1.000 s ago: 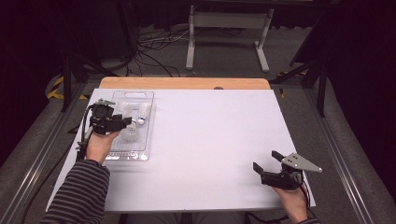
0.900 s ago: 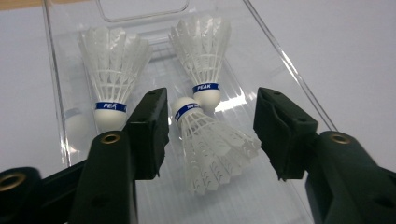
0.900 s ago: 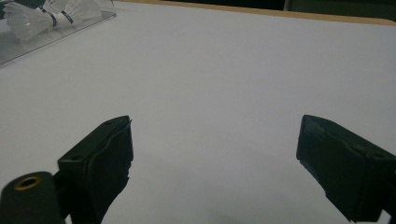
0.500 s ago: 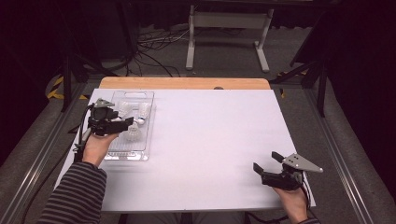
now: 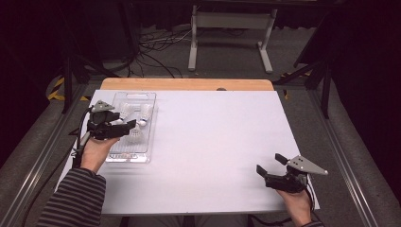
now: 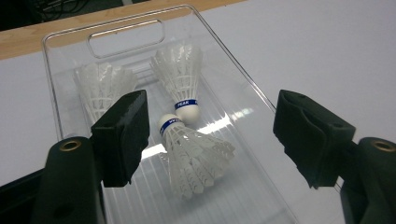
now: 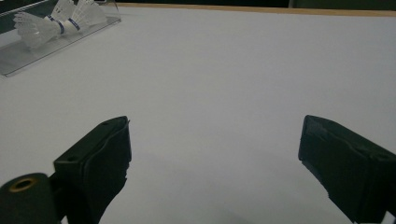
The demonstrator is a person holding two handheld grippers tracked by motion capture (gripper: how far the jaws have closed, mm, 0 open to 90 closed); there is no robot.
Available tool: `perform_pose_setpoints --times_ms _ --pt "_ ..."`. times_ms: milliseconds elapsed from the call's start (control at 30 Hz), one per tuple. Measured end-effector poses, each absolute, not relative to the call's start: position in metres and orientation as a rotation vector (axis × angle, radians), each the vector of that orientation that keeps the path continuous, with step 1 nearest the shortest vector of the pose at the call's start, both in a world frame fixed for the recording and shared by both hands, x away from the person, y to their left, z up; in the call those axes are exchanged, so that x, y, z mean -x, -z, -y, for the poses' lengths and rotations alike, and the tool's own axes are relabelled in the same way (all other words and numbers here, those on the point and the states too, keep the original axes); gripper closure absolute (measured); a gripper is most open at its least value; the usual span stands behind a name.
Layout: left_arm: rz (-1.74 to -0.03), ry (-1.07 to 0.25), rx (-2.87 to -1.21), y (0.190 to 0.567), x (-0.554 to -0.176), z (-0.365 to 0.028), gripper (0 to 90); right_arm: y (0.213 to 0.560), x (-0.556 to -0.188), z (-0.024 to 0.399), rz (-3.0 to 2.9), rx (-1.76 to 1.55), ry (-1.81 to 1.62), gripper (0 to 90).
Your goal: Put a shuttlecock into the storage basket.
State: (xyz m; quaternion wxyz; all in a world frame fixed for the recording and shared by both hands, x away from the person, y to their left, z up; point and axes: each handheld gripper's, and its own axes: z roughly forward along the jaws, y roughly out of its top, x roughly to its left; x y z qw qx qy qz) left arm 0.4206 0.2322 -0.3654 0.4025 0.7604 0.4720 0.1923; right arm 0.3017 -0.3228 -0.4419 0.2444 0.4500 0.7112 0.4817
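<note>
High view, left gripper (image 5: 128, 126): mid-left of frame, over the clear tray (image 5: 150, 142); jaws just opened, now wide, nothing clamped.
High view, shuttlecocks: three lying inside the tray, nearest one (image 5: 134, 134) just under the jaw tips; judged freshly set down there.
High view, right gripper (image 5: 270, 166): lower right, near the table's (image 5: 213, 137) front edge, jaws spread, nothing held; parked well apart from the tray.
High view, room: broad bare white surface between tray and right hand; tray close to the left edge, wooden strip (image 5: 189, 84) behind it.
Left gripper view, tray: low clear walls and handle slot (image 6: 127, 36) at top; rim (image 6: 238, 70) must be cleared on withdrawal.
Left gripper view, shuttlecocks: centre one (image 6: 194, 151) between the open pads, untouched, cork touching or nearly touching the cork of the one above (image 6: 180, 74); third (image 6: 102, 86) upper left.
Right gripper view, jaws: wide apart at the bottom corners, bare surface between.
Right gripper view, tray (image 7: 42, 49): upper left corner, far off, shuttlecocks (image 7: 51, 23) inside.
</note>
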Motion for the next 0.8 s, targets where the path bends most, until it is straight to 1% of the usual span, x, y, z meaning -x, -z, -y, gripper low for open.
perform_pose_setpoints --times_ms 800 --pt "-1.147 -0.477 -1.923 0.36 -0.4 -0.233 24.5 0.443 -0.303 0.323 -1.942 -1.233 -1.323 9.4"
